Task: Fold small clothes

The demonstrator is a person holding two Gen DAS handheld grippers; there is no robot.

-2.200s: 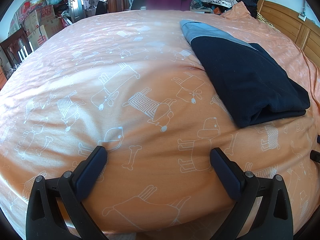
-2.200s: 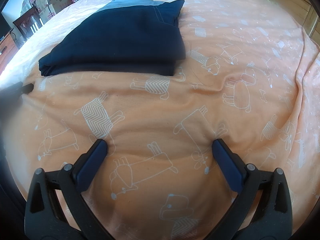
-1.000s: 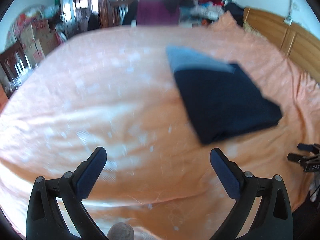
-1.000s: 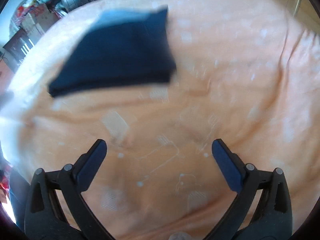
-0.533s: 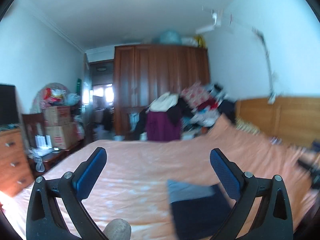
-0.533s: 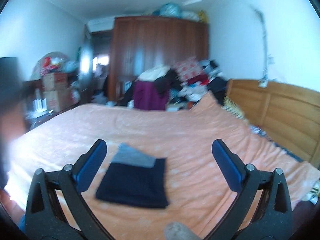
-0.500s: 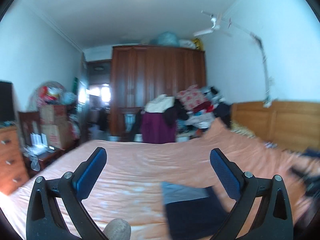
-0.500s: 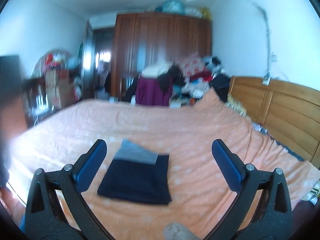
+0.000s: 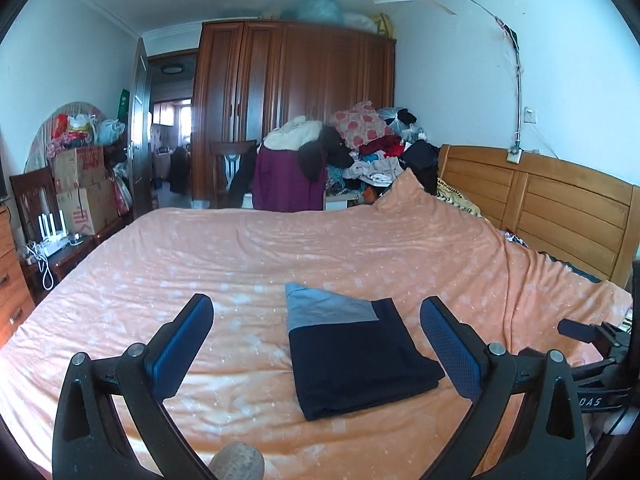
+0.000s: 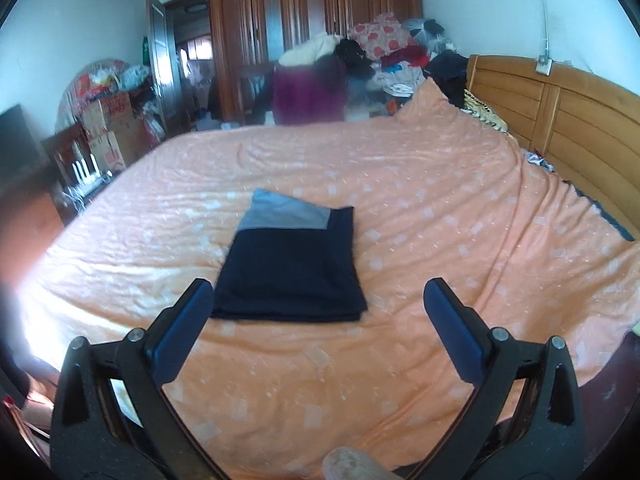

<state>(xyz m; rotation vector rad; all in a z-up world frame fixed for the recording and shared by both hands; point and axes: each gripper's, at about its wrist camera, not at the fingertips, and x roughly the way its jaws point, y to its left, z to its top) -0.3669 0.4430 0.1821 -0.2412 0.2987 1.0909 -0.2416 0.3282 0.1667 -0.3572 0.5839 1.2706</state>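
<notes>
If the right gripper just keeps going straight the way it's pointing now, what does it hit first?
Probably the folded dark garment. The right gripper, jaws open and empty, points down across the orange bedspread with the garment lying slightly left of centre, so it may meet bare bedspread instead; depth is unclear.

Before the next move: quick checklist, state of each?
1. Left gripper empty, jaws apart: ok.
2. Right gripper empty, jaws apart: ok.
3. Garment folded into a compact rectangle: ok; grey band shows at the far end.
4. Garment flat on the bed, away from its edges: ok.
5. Both grippers raised clear of the garment: ok.
6. Another small garment within reach to fold: cannot tell; only the clothes pile beyond the bed shows.
</notes>
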